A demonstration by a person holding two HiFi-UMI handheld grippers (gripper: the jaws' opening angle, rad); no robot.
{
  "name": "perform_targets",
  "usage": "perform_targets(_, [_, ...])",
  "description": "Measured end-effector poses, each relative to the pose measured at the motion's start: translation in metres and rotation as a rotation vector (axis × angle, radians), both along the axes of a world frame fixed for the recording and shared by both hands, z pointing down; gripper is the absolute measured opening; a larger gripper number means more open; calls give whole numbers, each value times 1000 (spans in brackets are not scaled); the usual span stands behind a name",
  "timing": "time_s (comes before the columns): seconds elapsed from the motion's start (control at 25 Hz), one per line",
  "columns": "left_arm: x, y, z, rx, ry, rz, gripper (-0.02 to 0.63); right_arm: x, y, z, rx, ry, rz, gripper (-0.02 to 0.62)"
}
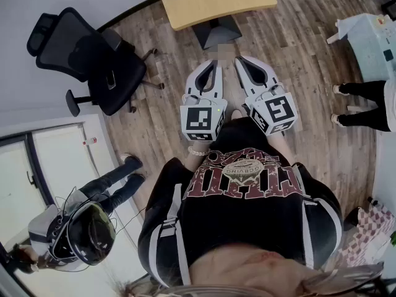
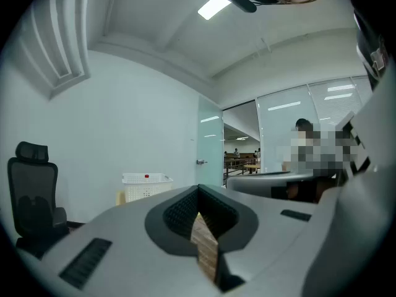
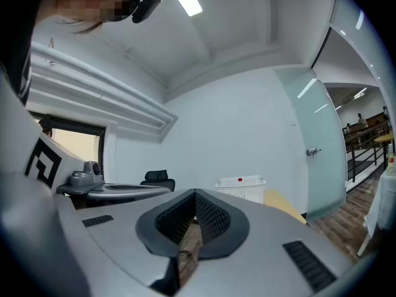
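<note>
Jaws pressed together, empty, on left gripper (image 1: 213, 68) and right gripper (image 1: 245, 64), near the desk (image 1: 210, 8). Only gripper views show a white basket (image 2: 146, 183). Shirt (image 1: 247, 184) lettering unreadable.

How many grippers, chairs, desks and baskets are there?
grippers: 2 (left gripper, right gripper, both with jaws together on nothing)
black office chair: 1
wooden desk: 1
white basket: 1
Total: 5
</note>
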State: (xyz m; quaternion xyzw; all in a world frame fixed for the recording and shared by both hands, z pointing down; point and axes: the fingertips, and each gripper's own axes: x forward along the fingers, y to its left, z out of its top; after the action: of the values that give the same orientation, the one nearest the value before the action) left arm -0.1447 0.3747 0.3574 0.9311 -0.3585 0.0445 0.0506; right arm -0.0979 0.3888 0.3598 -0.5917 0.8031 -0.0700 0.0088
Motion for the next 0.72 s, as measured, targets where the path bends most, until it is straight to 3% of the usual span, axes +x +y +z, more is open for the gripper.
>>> perform_targets(0.72, [16, 5, 5, -9, -7, -20, 46, 14, 3, 2, -4, -9, -56, 17])
